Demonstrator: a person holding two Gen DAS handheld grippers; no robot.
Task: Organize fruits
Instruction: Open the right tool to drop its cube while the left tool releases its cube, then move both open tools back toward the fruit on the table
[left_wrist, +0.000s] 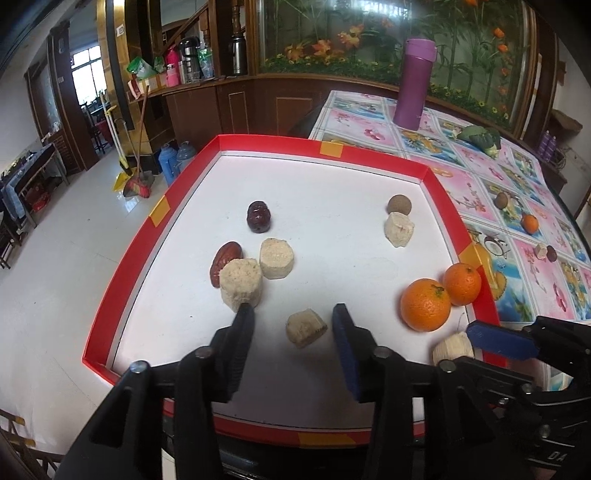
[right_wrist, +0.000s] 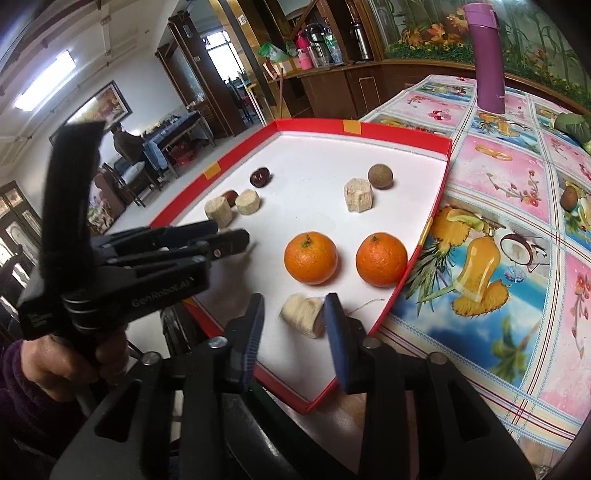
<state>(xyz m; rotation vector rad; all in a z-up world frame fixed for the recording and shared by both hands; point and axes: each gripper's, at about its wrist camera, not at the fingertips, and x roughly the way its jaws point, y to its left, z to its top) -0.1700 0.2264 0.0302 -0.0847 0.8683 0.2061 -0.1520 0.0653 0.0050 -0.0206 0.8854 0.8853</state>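
Both grippers hang low over the near edge of the red-rimmed tray (left_wrist: 443, 195) with its white floor, which sits on a counter (right_wrist: 517, 177) covered in a glossy, flowery oilcloth; that low forward angle looks chosen so the fingers can straddle a piece from above. The left gripper (left_wrist: 293, 321) is spread wide with a beige chunk (left_wrist: 306, 328) sitting loose between its fingers, touching neither as far as one can tell; it's a stubby, blocky lump with a dry, fibrous look. The right gripper (right_wrist: 295, 317) is spread too, bracketing a pale cylinder (right_wrist: 303, 315) lying on its side; whether the right pad actually touches it is hard to call.

The fruits seem half sorted already: two oranges (right_wrist: 310, 257), round with pebbly, shiny skin, sit side by side near the tray's right wall; two more beige rounds (left_wrist: 277, 257) huddle at the left with a smooth reddish date (left_wrist: 225, 260) tucked against one of them; a wrinkly dark date (left_wrist: 259, 216) sits apart further back; a brown ball (left_wrist: 399, 204) rests touching another crumbly beige piece (left_wrist: 398, 229). A few small fruits are outside the tray on the cloth, plus a tall purple flask (left_wrist: 415, 83); likely the beige bits are headed for one cluster.
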